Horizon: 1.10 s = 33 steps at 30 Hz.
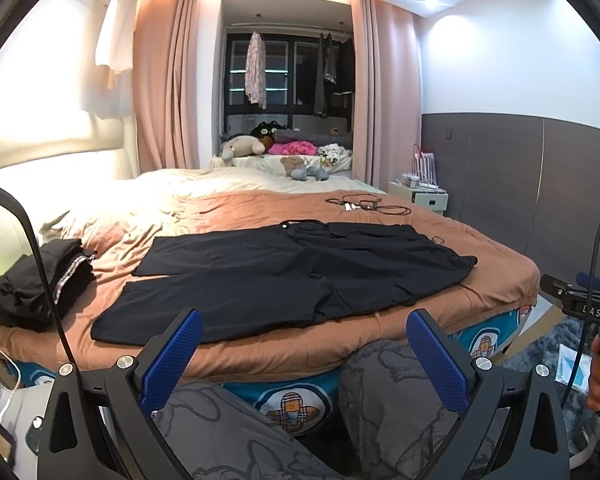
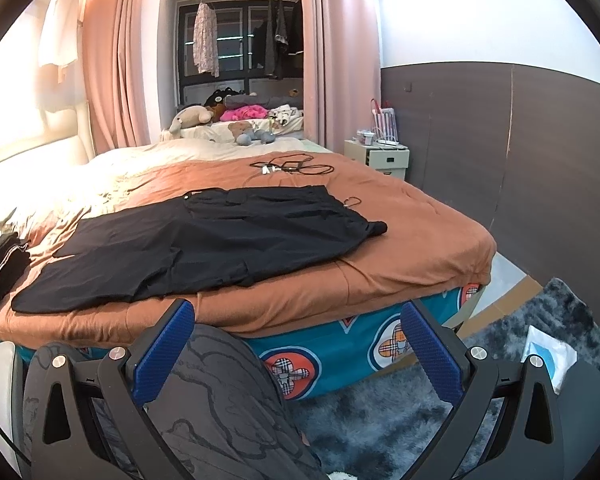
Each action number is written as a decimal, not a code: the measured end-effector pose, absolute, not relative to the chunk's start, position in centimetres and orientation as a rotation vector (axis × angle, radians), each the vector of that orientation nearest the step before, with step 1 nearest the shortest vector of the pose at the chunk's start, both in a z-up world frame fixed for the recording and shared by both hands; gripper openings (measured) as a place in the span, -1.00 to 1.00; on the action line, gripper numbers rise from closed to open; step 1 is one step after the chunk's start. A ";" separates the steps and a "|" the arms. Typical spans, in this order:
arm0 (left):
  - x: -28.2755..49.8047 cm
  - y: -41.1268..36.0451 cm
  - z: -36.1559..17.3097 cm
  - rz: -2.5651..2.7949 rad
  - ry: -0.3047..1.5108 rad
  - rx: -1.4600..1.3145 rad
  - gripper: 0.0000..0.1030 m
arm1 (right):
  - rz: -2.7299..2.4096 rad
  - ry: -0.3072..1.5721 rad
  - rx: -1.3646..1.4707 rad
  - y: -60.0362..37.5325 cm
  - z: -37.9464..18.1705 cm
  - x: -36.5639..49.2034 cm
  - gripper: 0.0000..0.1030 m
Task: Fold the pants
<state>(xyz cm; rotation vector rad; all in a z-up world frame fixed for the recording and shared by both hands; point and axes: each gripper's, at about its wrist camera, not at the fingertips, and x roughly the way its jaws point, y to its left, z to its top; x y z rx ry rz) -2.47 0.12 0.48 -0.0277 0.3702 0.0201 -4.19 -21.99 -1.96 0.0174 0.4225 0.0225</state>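
Observation:
Black pants (image 1: 284, 276) lie spread flat on the orange bedcover (image 1: 220, 216), waist to the right, legs to the left. They show the same way in the right wrist view (image 2: 204, 244). My left gripper (image 1: 304, 356) is open and empty, held low in front of the bed's near edge, above the person's knees. My right gripper (image 2: 298, 344) is open and empty, also short of the bed's edge. Its body shows at the right edge of the left wrist view (image 1: 580, 304).
A pile of folded dark clothes (image 1: 40, 284) sits on the bed's left end. Black cables (image 1: 364, 204) lie behind the pants. Stuffed toys (image 1: 240, 148) sit at the far end. A white nightstand (image 2: 380, 156) stands at the right wall. A grey shaggy rug (image 2: 380, 420) covers the floor.

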 end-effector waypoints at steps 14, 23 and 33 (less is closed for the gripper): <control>-2.0 1.6 -0.1 0.036 0.310 -0.060 1.00 | 0.014 0.458 0.064 -22.7 -2.1 -3.1 1.00; -1.5 2.4 -0.1 0.041 0.345 -0.120 1.00 | 0.012 0.467 0.046 -22.9 -2.2 -2.4 1.00; 1.5 3.9 0.7 0.073 0.400 -0.103 1.00 | 0.028 0.476 0.053 -24.3 -1.5 0.3 1.00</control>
